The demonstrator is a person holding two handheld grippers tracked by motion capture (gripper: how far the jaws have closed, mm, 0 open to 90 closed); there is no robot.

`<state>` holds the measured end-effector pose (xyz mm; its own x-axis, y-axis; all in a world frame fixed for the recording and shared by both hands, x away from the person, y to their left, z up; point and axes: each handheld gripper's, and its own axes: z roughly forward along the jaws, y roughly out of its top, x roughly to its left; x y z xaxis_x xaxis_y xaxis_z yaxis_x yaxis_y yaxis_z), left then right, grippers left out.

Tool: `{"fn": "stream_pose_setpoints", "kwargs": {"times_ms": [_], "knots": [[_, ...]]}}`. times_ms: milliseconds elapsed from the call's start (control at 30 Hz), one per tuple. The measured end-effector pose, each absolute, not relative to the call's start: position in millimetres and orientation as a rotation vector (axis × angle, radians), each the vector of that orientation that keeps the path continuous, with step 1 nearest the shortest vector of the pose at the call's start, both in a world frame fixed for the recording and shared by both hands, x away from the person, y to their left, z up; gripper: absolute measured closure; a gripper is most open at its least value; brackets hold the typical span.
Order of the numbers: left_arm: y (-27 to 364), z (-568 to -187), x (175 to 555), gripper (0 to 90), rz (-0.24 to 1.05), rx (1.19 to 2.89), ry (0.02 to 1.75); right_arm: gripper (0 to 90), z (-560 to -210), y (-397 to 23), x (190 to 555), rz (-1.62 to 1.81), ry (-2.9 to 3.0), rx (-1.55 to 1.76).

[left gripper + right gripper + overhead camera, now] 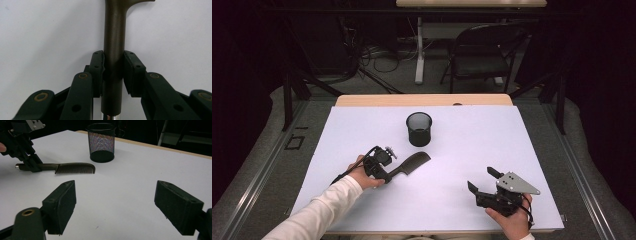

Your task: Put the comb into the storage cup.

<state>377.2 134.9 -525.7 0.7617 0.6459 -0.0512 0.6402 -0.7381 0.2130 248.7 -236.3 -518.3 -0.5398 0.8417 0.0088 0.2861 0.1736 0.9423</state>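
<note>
A dark comb (414, 162) with a long handle lies left of the table's middle, its toothed end pointing toward the black mesh cup (419, 128) behind it. My left gripper (393, 173) is shut on the comb's handle (113, 37), with a jaw pad pressed against each side. In the right gripper view the comb (75, 167) sits low over the white sheet, teeth down; I cannot tell whether it touches. The left gripper (33, 166) holds its handle end. My right gripper (482, 179) stands open near the front right, nothing between its pads (62, 197).
A white sheet (492, 135) covers the table, with a wooden strip (422, 100) bare along the far edge. The mesh cup (101, 142) stands upright. A folding chair (482, 50) and cables are on the floor beyond the table.
</note>
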Motion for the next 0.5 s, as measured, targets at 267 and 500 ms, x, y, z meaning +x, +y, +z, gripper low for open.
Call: {"fn": "stream_pose_setpoints", "kwargs": {"times_ms": [267,500], "knots": [[132.6,-525.5,376.5,71.9,0.044,2.751,1.01,17.9,-518.5,-236.8,249.0,1.37,1.92,1.064],[132.2,-525.3,376.1,72.2,0.05,2.754,1.005,17.9,-518.6,-236.8,249.0,1.37,1.921,1.064]]}}
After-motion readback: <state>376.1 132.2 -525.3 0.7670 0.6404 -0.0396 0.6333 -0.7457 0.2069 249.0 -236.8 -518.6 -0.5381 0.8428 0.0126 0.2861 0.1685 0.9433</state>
